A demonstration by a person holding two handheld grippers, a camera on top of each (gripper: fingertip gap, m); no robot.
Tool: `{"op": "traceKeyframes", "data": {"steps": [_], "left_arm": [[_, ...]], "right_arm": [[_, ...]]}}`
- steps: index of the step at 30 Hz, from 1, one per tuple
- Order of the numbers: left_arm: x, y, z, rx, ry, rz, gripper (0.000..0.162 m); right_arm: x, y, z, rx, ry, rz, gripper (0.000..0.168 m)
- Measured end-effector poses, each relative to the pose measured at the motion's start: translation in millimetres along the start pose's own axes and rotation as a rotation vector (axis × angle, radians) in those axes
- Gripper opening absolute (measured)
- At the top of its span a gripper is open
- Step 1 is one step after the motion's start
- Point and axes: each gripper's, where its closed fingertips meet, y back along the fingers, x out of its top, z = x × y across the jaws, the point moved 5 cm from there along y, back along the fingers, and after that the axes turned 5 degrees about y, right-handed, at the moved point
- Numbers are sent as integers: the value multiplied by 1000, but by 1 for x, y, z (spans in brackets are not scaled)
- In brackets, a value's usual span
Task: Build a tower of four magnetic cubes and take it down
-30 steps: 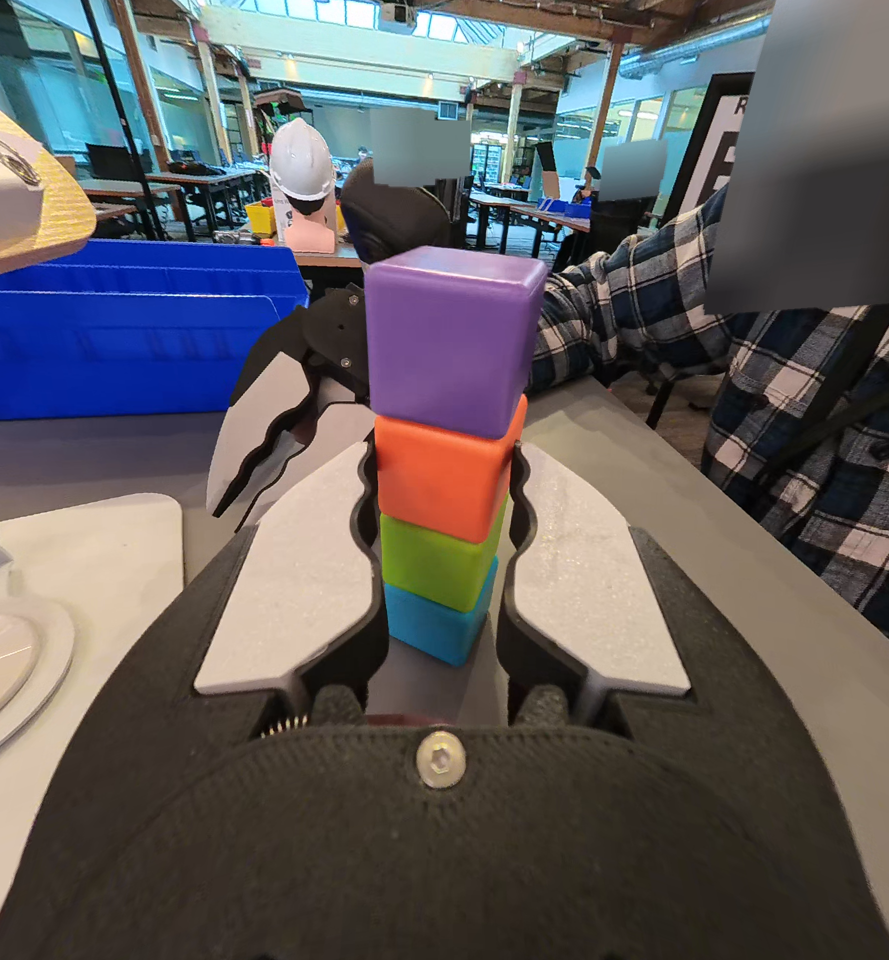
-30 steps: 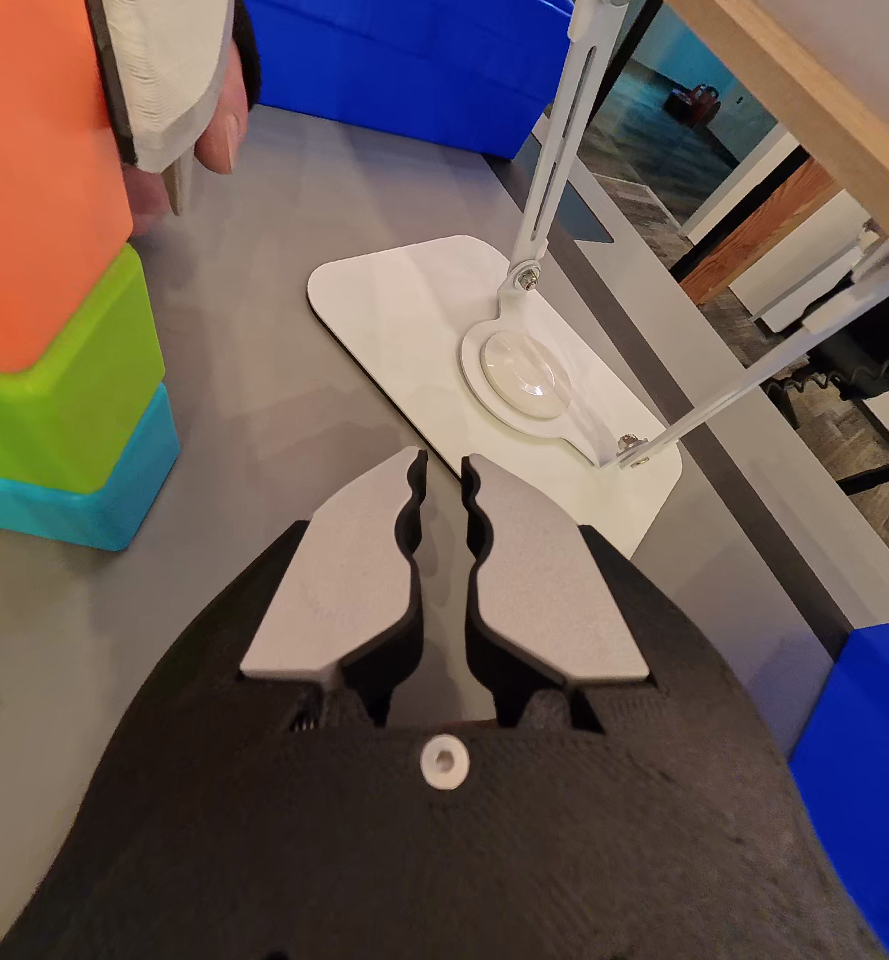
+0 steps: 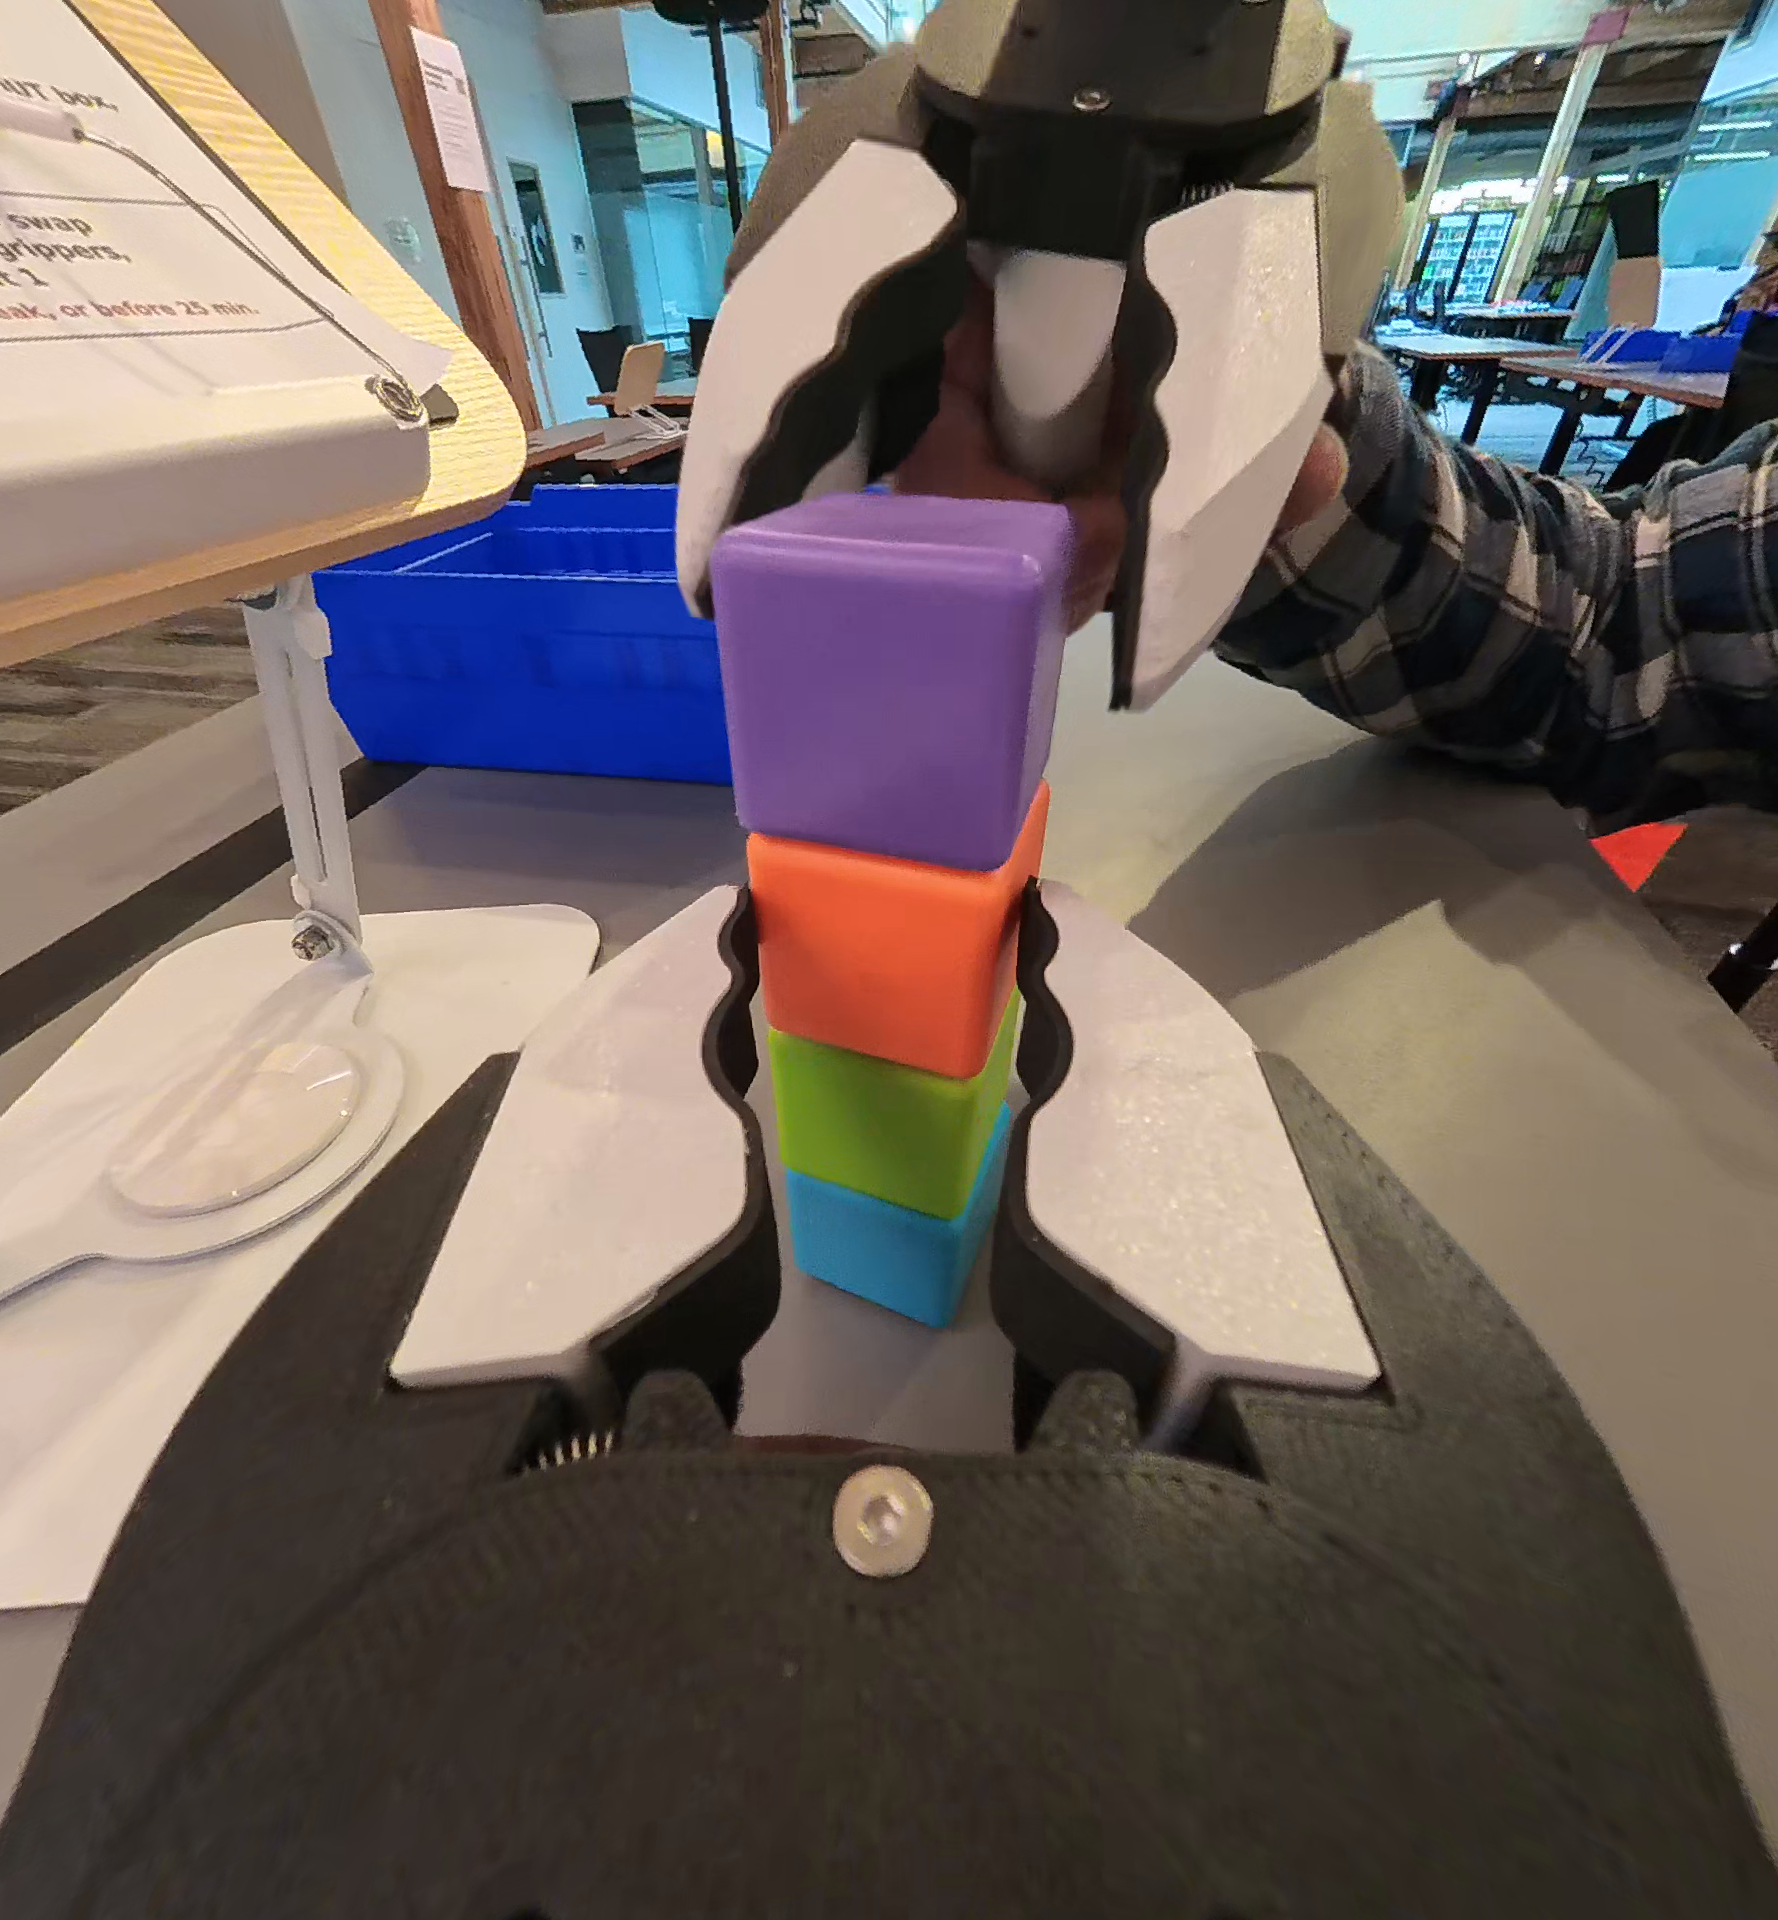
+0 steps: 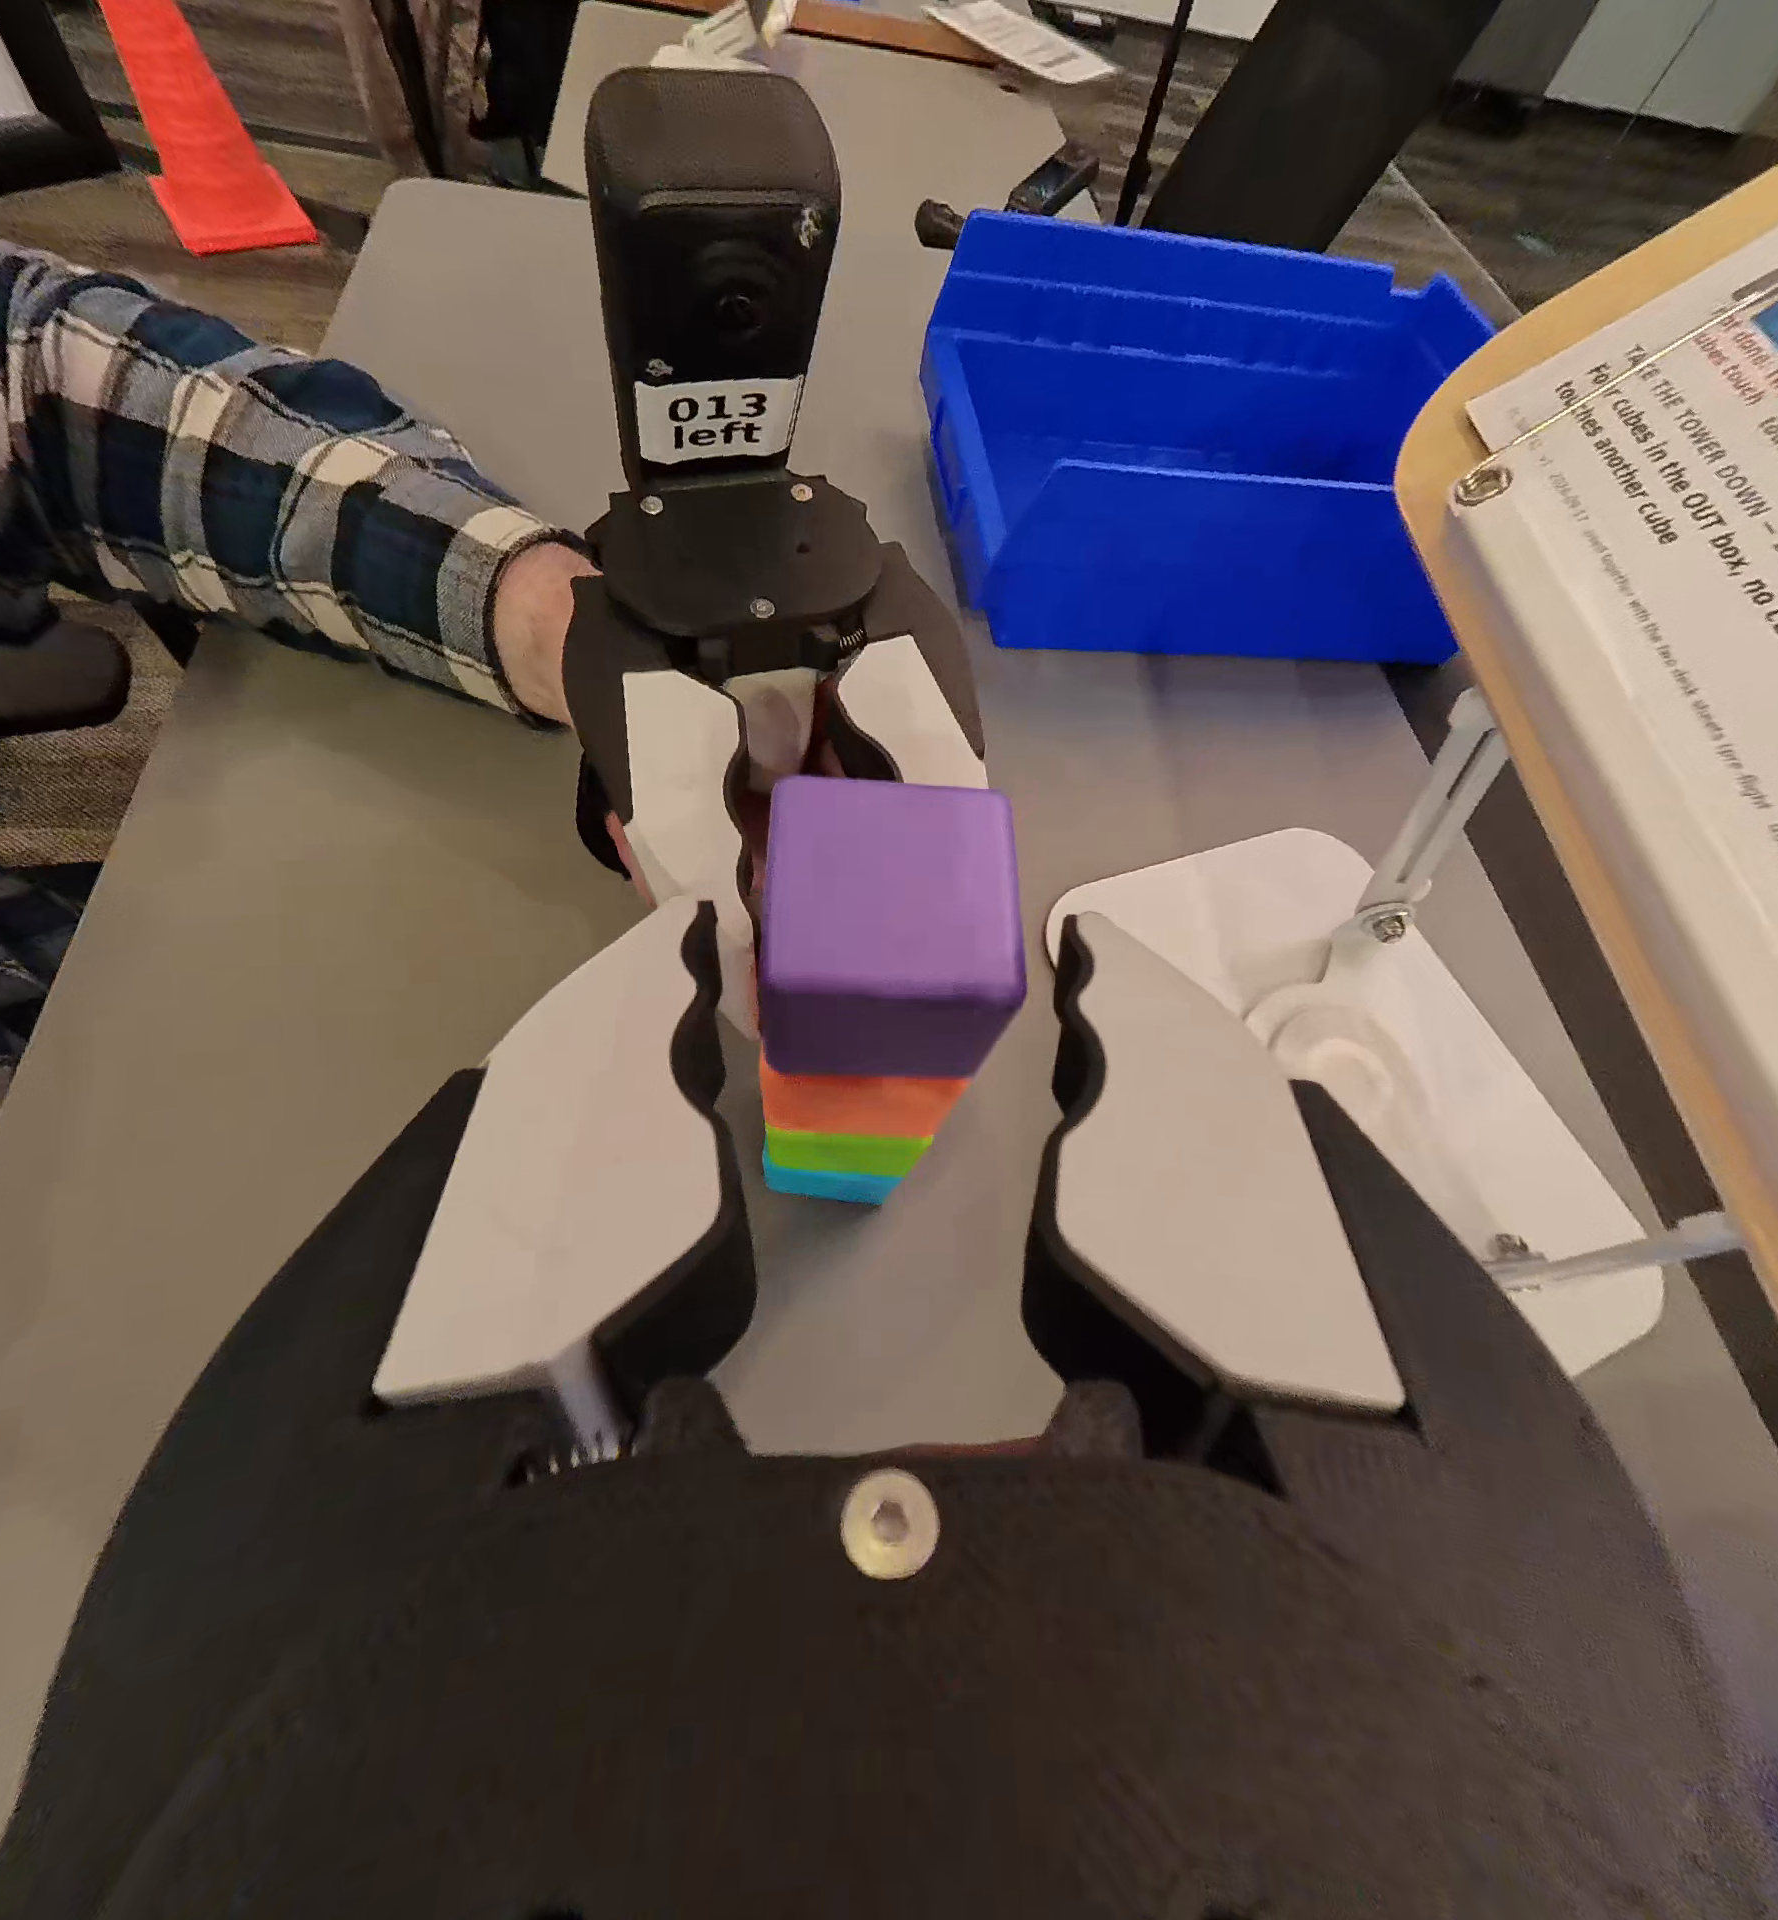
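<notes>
A tower of four cubes stands on the grey table (image 3: 1332, 1039): purple cube (image 3: 880, 675) on top, then orange cube (image 3: 880, 956), green cube (image 3: 874, 1132) and blue cube (image 3: 880, 1247). My left gripper (image 3: 885, 925) is shut on the orange cube, its pads pressed against both sides. My right gripper (image 4: 883, 925) is open and tilted down over the tower, one finger on each side of the purple cube (image 4: 890, 925), with gaps. It also shows in the left wrist view (image 3: 911, 623), behind the purple cube. The left gripper's fingers (image 4: 677, 810) show behind the tower.
A blue bin (image 4: 1176, 468) stands at the table's far side. A white stand base (image 4: 1384, 1039) sits beside the tower and carries a tilted board with a sheet (image 4: 1643, 623). A plaid sleeve (image 3: 1539, 623) reaches in from the right.
My right gripper has risen from table level beside the tower, opened, and now straddles the purple cube. My left gripper still holds the orange cube, and its view has swung left.
</notes>
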Motion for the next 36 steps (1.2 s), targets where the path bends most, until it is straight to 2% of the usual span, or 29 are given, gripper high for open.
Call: {"op": "traceKeyframes", "data": {"steps": [1, 2, 17, 19, 21, 28, 32, 36], "left_arm": [[0, 0, 0, -4, 5, 1, 48], [0, 0, 0, -1, 3, 1, 48], [-3, 3, -5, -19, 43, 17, 47], [-3, 3, -4, -17, 44, 20, 47], [-3, 3, -5, -14, 46, 13, 47], [-2, 3, -5, -16, 42, 11, 47], [-2, 3, -4, -15, 38, 10, 47], [-2, 3, -4, -16, 39, 10, 47]], "right_arm": [[0, -3, 0, -4, -6, -2, 58], [0, -6, 1, -10, -12, -7, 50], [1, -11, 4, -20, -57, 1, 50], [7, -7, 5, -19, -79, 55, 50], [18, 5, 10, -33, -115, 126, 50], [39, 68, 36, -229, -72, 191, 50], [35, 108, 63, -375, -86, 186, 50], [15, 150, 98, -571, -128, 150, 49]]}}
